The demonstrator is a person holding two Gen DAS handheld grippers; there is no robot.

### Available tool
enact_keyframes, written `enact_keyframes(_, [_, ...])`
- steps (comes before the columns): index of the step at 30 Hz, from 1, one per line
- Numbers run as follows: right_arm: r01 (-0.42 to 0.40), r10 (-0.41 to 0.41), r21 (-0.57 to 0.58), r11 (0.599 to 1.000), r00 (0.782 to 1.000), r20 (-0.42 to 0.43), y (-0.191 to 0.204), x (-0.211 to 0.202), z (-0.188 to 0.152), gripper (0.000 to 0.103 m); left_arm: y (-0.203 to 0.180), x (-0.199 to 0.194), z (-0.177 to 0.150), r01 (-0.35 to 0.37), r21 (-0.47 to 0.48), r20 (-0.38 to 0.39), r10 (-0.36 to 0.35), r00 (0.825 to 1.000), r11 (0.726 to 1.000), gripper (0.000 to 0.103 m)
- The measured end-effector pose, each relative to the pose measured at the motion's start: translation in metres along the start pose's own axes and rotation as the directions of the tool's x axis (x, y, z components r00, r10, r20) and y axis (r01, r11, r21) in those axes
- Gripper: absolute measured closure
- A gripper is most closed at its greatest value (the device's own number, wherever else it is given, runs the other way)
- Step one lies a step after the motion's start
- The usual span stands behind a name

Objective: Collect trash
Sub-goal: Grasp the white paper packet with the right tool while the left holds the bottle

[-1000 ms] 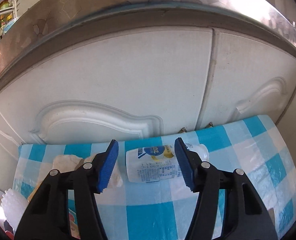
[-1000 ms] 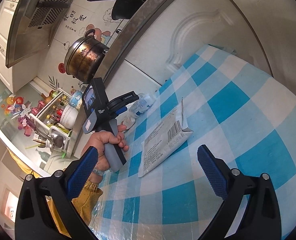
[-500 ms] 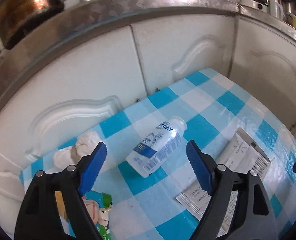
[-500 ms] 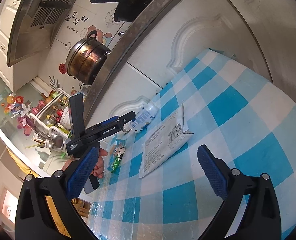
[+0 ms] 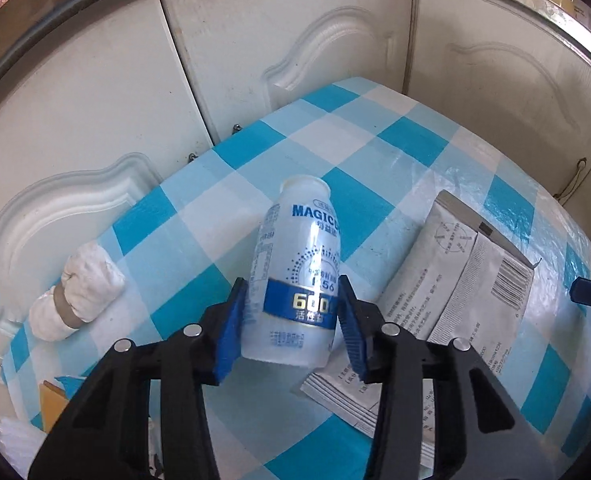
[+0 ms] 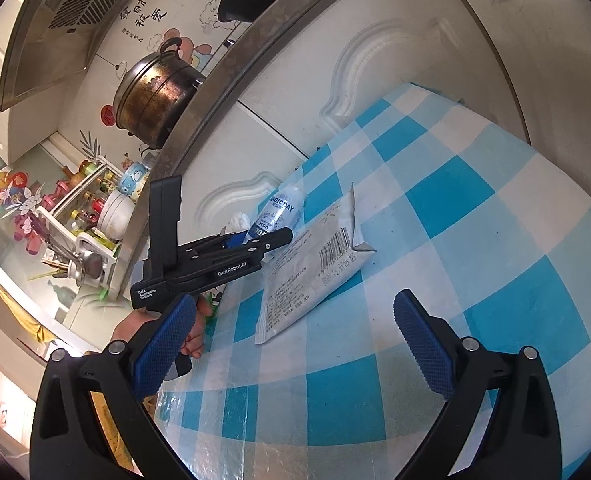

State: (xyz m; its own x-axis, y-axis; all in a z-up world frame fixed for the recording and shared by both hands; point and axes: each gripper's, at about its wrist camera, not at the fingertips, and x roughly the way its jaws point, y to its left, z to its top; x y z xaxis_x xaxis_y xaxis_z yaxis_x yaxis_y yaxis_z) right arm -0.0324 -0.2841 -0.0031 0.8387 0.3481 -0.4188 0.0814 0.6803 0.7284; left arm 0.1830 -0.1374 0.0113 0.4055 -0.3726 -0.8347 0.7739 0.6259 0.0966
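Note:
A white plastic drink bottle point(image 5: 299, 272) with a blue label lies on the blue-and-white checked tablecloth point(image 5: 395, 140). My left gripper point(image 5: 291, 320) has its blue pads against both sides of the bottle's lower part. The bottle also shows in the right wrist view point(image 6: 277, 214), held by the left gripper point(image 6: 269, 236). A grey foil pouch point(image 5: 455, 280) with a barcode lies flat to the right of the bottle; it also shows in the right wrist view point(image 6: 315, 268). My right gripper point(image 6: 291, 344) is open and empty, above the cloth in front of the pouch.
A crumpled white tissue wad point(image 5: 79, 292) lies at the cloth's left, near the white cabinet doors point(image 5: 255, 60). A colourful wrapper point(image 5: 55, 400) lies at the left front. The steel counter edge point(image 6: 231, 64) runs above, with a pot point(image 6: 155, 96) on it.
My left gripper has moved in on the bottle and closed from wide open onto its sides. The right gripper has stayed about where it was, still open.

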Motion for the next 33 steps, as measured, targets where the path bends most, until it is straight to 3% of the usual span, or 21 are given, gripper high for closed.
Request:
enact_keyframes(7, [0.049,-0.049,0.014,0.999,0.998,-0.041,-0.005,0.014,-0.002,0.009,-0.018,-0.017,-0.02,0.05,0.001,0.025,-0.05,0.998,0.999,0.058])
enact_keyframes(10, [0.096,-0.096,0.004,0.995,0.994,-0.06,-0.006,0.02,-0.002,0.031,-0.032,-0.025,-0.033,0.074,0.01,0.031,-0.074,0.997,0.997,0.058])
enact_keyframes(14, [0.159,-0.159,-0.004,0.987,0.985,-0.073,-0.009,0.025,-0.001,0.042,-0.054,-0.037,-0.05,0.118,0.021,0.035,-0.119,0.992,0.993,0.058])
enact_keyframes(16, [0.184,-0.186,-0.023,0.983,0.98,-0.073,-0.007,0.025,-0.001,0.041,-0.064,-0.043,-0.058,0.139,0.02,0.035,-0.14,0.99,0.99,0.058])
enact_keyframes(18, [0.212,-0.215,-0.049,0.976,0.975,-0.065,-0.003,0.025,-0.001,0.034,-0.072,-0.047,-0.064,0.162,0.009,0.037,-0.162,0.986,0.987,0.058])
enact_keyframes(20, [0.219,-0.223,-0.066,0.974,0.973,-0.065,0.0,0.024,-0.002,0.018,-0.079,-0.051,-0.071,0.197,-0.019,0.036,-0.196,0.98,0.98,0.058])
enact_keyframes(24, [0.298,-0.311,-0.141,0.944,0.947,-0.077,0.008,0.025,-0.002,0.014,-0.087,-0.06,-0.085,0.219,-0.076,0.045,-0.216,0.975,0.973,0.058])
enact_keyframes(29, [0.356,-0.379,-0.204,0.912,0.921,-0.086,0.014,0.03,-0.007,0.011,-0.058,-0.077,-0.108,0.172,-0.274,0.104,-0.149,0.983,0.946,0.058])
enact_keyframes(33, [0.431,-0.472,-0.301,0.851,0.878,-0.078,0.028,0.044,-0.017,0.008,-0.043,-0.094,-0.131,0.127,-0.361,0.142,-0.08,0.987,0.924,0.059])
